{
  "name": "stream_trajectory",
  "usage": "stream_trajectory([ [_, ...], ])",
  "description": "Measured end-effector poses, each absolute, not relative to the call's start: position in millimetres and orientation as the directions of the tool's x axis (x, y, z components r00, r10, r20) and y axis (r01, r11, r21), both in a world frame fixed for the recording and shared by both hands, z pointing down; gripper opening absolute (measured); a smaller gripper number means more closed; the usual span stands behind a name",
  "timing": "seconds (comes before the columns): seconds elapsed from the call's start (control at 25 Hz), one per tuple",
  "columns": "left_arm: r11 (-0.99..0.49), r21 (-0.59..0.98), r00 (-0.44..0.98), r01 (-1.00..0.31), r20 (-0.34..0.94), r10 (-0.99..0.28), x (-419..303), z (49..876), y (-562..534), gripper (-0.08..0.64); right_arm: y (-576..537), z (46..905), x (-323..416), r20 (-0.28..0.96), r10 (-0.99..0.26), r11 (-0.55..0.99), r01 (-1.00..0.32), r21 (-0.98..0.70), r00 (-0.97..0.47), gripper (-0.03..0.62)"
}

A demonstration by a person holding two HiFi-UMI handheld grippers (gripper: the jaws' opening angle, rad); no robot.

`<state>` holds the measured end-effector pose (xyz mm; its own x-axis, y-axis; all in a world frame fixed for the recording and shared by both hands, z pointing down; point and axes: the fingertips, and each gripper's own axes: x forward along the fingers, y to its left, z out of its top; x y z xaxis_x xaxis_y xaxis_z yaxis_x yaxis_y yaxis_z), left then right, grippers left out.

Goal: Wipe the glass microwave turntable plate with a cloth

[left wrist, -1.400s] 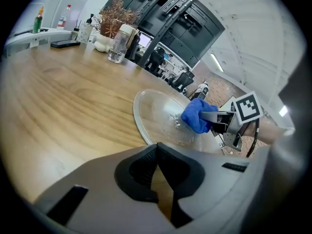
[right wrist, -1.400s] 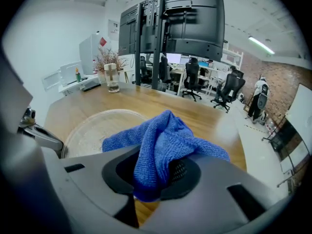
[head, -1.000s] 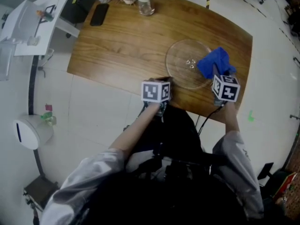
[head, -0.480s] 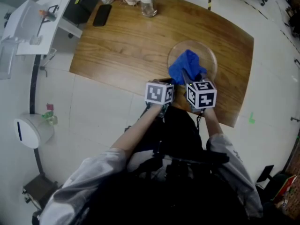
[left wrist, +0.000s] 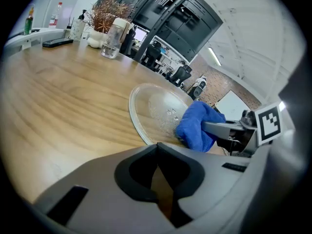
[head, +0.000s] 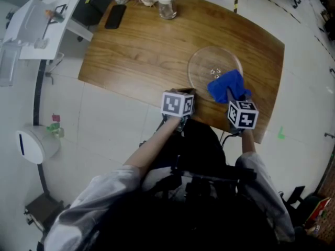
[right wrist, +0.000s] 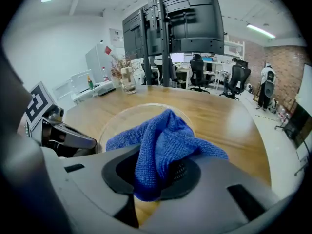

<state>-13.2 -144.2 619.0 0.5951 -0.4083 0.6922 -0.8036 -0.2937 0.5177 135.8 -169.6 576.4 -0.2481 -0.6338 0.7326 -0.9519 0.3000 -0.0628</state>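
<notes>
Moved: blue cloth (head: 226, 86) now at glass plate's (head: 205, 61) near-right rim, from near-left | right gripper (right wrist: 156, 179) clenched on cloth, pressing it down | left gripper (left wrist: 157, 155) closed at plate's near-left rim, apparently pinching it steady | wiping under way; far half seemingly left.

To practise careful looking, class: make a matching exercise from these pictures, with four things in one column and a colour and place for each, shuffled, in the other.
1. cloth
2. plate
3. jar
4. phone

A. clear, on the table by its near edge
B. black, at the table's far left corner
C. blue, in the right gripper
D. white lid, at the table's far edge

Pairs: 1-C, 2-A, 3-D, 4-B
</notes>
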Motion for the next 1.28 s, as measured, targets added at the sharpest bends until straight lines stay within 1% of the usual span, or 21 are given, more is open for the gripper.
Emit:
stream_trajectory([
  [0.2,-0.291,0.516,0.592,-0.806,0.695,-0.408,-14,620,-144,-0.005,-164,576,182,0.729,-0.662,0.19,-0.98,-0.061,-0.174,0.083],
  [0.4,-0.293,0.512,0.589,-0.808,0.695,-0.412,-14,619,-143,-0.005,-160,571,203,0.72,-0.681,0.119,-0.99,-0.075,-0.137,0.083],
  [0.48,-0.292,0.511,0.588,-0.809,0.695,-0.414,-14,619,-144,-0.005,-159,561,194,0.697,-0.696,0.111,-0.985,-0.131,-0.171,0.083],
  [0.6,-0.29,0.508,0.584,-0.811,0.696,-0.418,-15,618,-145,-0.005,-157,539,164,0.637,-0.725,0.133,-0.961,-0.242,-0.261,0.083],
  [0.68,-0.288,0.506,0.582,-0.813,0.696,-0.421,-14,619,-145,-0.005,-151,529,137,0.611,-0.723,0.179,-0.942,-0.285,-0.322,0.083],
  [0.8,-0.286,0.504,0.579,-0.815,0.696,-0.425,-15,619,-145,-0.005,-138,530,93,0.602,-0.678,0.279,-0.906,-0.318,-0.421,0.083],
  [0.88,-0.284,0.503,0.577,-0.817,0.697,-0.426,-15,620,-145,-0.005,-129,540,72,0.626,-0.64,0.337,-0.895,-0.293,-0.446,0.083],
  [0.92,-0.283,0.502,0.576,-0.817,0.698,-0.426,-15,620,-145,-0.005,-126,547,67,0.646,-0.627,0.363,-0.898,-0.251,-0.434,0.083],
  [1.04,-0.282,0.501,0.575,-0.818,0.697,-0.429,-15,619,-145,-0.005,-118,559,70,0.7,-0.624,0.426,-0.902,-0.066,-0.347,0.083],
  [1.12,-0.285,0.497,0.573,-0.82,0.697,-0.431,-15,619,-145,-0.005,-116,561,79,0.714,-0.629,0.435,-0.9,-0.006,-0.308,0.083],
  [1.2,-0.291,0.491,0.57,-0.821,0.699,-0.431,-16,619,-144,-0.005,-114,564,93,0.715,-0.634,0.393,-0.919,-0.027,-0.293,0.083],
  [1.28,-0.305,0.485,0.573,-0.82,0.698,-0.43,-14,619,-142,-0.005,-112,567,112,0.71,-0.647,0.302,-0.948,-0.096,-0.278,0.083],
])
